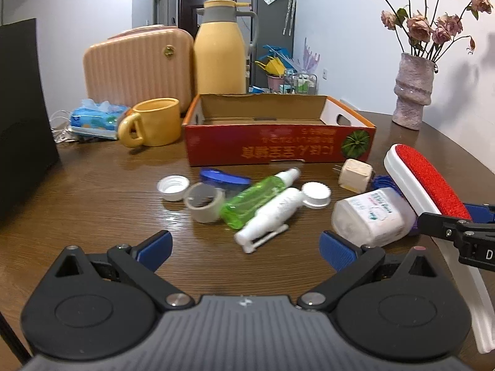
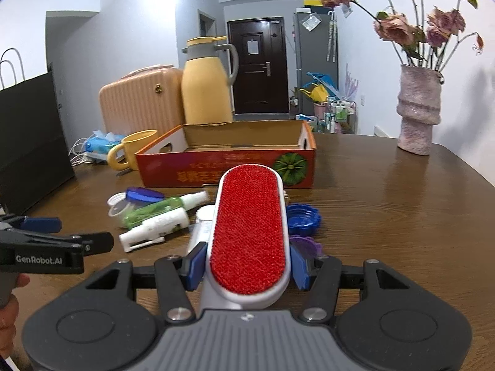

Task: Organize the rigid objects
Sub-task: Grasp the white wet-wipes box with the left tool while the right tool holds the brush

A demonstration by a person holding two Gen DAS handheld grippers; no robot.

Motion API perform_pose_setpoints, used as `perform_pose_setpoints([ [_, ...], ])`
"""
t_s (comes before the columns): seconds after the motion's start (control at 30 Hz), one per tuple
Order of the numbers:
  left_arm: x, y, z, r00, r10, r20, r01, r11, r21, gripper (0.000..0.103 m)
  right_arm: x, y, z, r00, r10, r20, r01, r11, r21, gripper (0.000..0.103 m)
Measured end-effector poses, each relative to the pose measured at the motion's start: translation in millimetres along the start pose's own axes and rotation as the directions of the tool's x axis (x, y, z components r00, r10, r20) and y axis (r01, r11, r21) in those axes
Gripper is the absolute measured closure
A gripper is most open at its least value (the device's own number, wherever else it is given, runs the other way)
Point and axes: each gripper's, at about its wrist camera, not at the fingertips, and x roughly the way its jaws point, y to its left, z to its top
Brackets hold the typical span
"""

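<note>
While the right tool [image 2: 247, 266] pinches a white lint brush [image 2: 250, 235] with a red bristle face, its blue pads pressing on the brush's two sides near the handle end, the brush is held off the tabletop [image 2: 386, 216] with its red face up and its far end pointing toward the cardboard box [image 2: 229, 167]. That box, red-orange outside and plain brown inside, stands open in the middle of the tabletop and looks empty as far as I can see into it.

The left tool [image 1: 246, 247] hangs with its blue pads spread wide and nothing between them, aimed at the cluster of small things lying in front of the box. In that cluster a green spray bottle [image 1: 253, 198] lies touching a white spray bottle [image 1: 272, 213], with a roll of tape [image 1: 204, 202] just beside them, a white cap [image 1: 172, 188] next to the roll, and a blue-lidded item [image 1: 224, 179] behind. A second white cap [image 1: 316, 194] sits by the white bottle's end, a white jar [image 1: 371, 219] lies on its side to the right, and a beige plug adapter [image 1: 354, 174] stands near the box's corner.

Further back stand a yellow mug [image 1: 153, 122], a yellow thermos jug [image 1: 221, 52], a pink case [image 1: 139, 68], a tissue pack [image 1: 96, 120] and a vase of dried roses [image 1: 413, 92]. A blue lid [image 2: 303, 216] and a purple one [image 2: 306, 244] lie beside the brush.
</note>
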Motion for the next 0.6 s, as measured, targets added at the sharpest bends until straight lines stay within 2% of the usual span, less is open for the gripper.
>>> perform_pose_setpoints([
  [0.4, 13.6, -49.0, 10.9, 1.0, -0.029, -0.001, 0.029, 0.998, -0.059, 0.0, 1.2, -50.1, -2.2, 0.999, -0.039, 0.015, 0.038, 0.998, 0.056, 0.048],
  [0.6, 26.0, -75.8, 13.6, 0.999, -0.034, -0.026, 0.033, 0.998, -0.052, 0.0, 6.4, -70.0, -3.3, 0.999, -0.042, 0.019, 0.04, 0.996, 0.083, 0.048],
])
